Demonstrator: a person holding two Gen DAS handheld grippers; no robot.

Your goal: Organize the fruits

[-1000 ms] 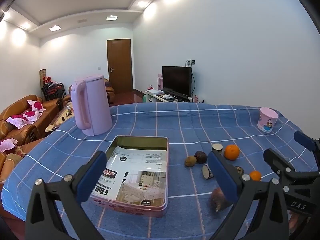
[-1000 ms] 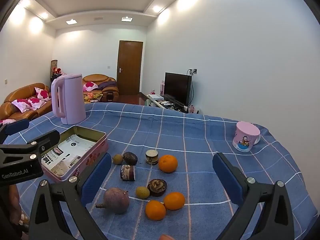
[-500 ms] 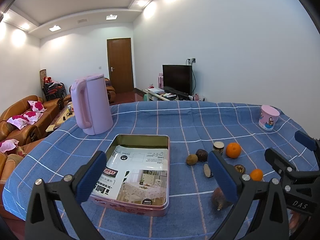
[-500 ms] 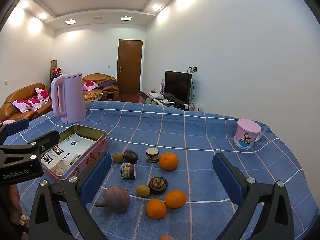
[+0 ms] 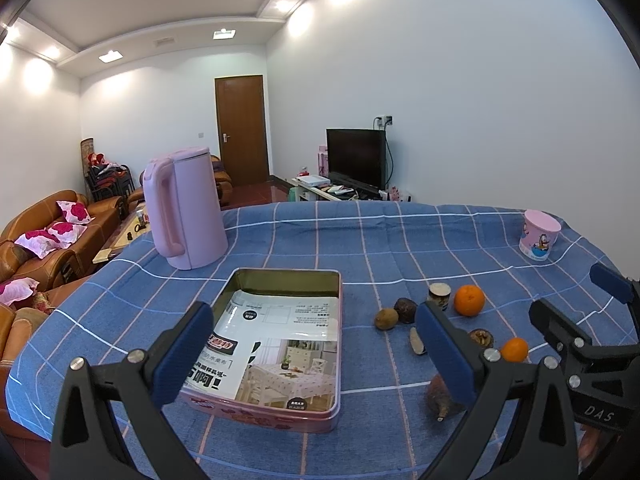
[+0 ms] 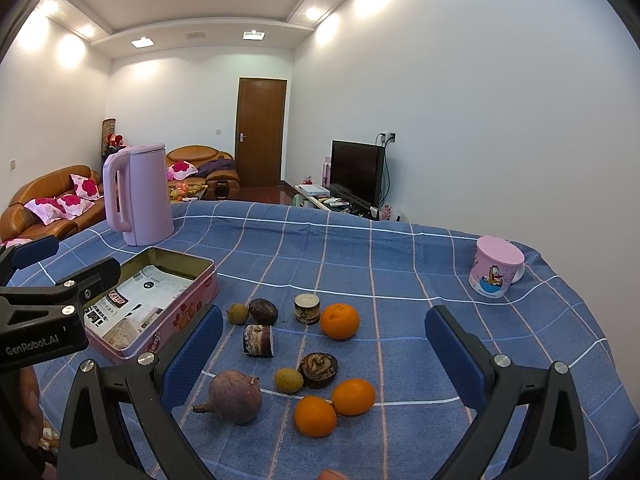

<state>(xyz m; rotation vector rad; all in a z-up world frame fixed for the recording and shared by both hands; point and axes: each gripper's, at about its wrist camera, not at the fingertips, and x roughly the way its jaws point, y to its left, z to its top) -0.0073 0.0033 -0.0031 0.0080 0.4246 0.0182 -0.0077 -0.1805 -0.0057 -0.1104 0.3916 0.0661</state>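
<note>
A pink tin box lined with printed paper lies open on the blue checked tablecloth. To its right lie several fruits: three oranges, a purple round fruit with a stalk, a dark passion fruit, two small yellowish fruits and cut pieces. My left gripper hangs open above the box's near end, holding nothing. My right gripper hovers open over the fruit cluster, apart from it. Each gripper shows at the edge of the other's view.
A pink electric kettle stands behind the box. An upturned pink cartoon mug sits near the table's far right edge. Bare cloth stretches across the far half. Sofas, a door and a TV lie beyond.
Both views have risen and pulled back a little, so the box and fruits sit slightly higher in frame. Nothing on the table has moved, and both grippers stay open.
</note>
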